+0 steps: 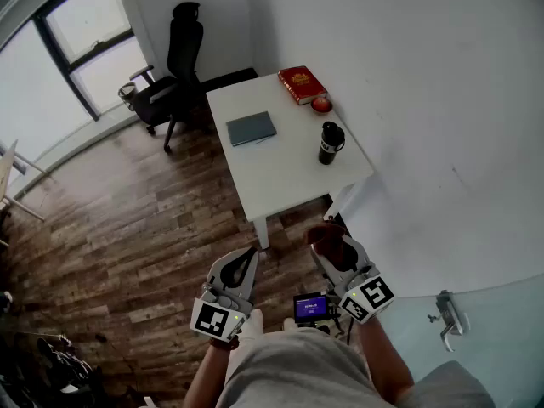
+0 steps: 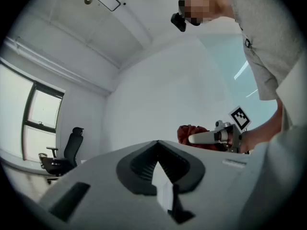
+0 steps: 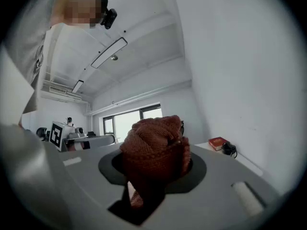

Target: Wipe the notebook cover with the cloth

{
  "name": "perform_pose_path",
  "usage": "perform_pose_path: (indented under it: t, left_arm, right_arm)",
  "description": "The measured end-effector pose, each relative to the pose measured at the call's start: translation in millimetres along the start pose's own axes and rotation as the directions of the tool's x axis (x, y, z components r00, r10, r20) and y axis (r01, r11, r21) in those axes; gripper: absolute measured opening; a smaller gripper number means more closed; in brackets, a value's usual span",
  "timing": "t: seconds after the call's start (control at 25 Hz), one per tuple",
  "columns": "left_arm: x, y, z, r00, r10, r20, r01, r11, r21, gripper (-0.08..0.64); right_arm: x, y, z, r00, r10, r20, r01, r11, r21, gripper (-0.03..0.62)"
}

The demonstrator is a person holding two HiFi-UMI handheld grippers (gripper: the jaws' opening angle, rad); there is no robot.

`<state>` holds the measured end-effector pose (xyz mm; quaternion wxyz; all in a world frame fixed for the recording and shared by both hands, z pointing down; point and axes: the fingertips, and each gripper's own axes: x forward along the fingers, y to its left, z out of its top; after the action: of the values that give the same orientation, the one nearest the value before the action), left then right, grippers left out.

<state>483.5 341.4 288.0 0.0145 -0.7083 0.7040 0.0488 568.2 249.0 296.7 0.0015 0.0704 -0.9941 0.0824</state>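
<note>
A person stands on a brown wood-plank floor [image 1: 127, 228], seen from above, with a two-jaw gripper in each hand held level in front of the body.

The left gripper [image 1: 246, 262], grey with a black-and-white marker cube, has its claw closed tight. Its own view shows the two jaws pressed together with nothing between them.

The right gripper [image 1: 333, 249] has its claw narrowed around a bunched rust-red knitted cloth [image 3: 156, 150]. The cloth fills the gap between the jaws and bulges out above them.

Farther off stands a white rectangular table [image 1: 280, 185], well apart from both grippers, with its right edge beside a white wall [image 1: 425, 100]. A grey-blue rectangular notebook [image 1: 251, 129] lies flat and shut on the left part of the tabletop, with bare table all around it. At the far right corner lies a red hardcover book [image 1: 302, 84]. Just near of that book sits a small red round object [image 1: 321, 104], too small to identify. Nearer again, along the right edge, stands a black lidded mug [image 1: 331, 143].

A black office chair [image 1: 174, 70] stands at the far left of the table, beside a large dark-framed window [image 1: 76, 49]. To the near right is a pale glass door with a metal handle [image 1: 449, 317]. A small device with a blue screen [image 1: 310, 307] sits between the two hands, close to the body.
</note>
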Motion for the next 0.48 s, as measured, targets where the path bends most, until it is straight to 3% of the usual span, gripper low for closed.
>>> perform_pose_path:
  t: [0.24, 0.48]
  left_arm:
    - [-11, 108, 16, 0.999, -0.038, 0.002, 0.038, 0.999, -0.006, 0.002]
    - [-39, 223, 15, 1.000, -0.026, -0.002, 0.026, 1.000, -0.013, 0.002]
  right_arm:
    - [101, 13, -2, 0.999, -0.036, -0.039, 0.040, 0.995, 0.094, 0.153]
    - [214, 40, -11, 0.995, -0.006, -0.102, 0.027, 0.978, 0.205, 0.175]
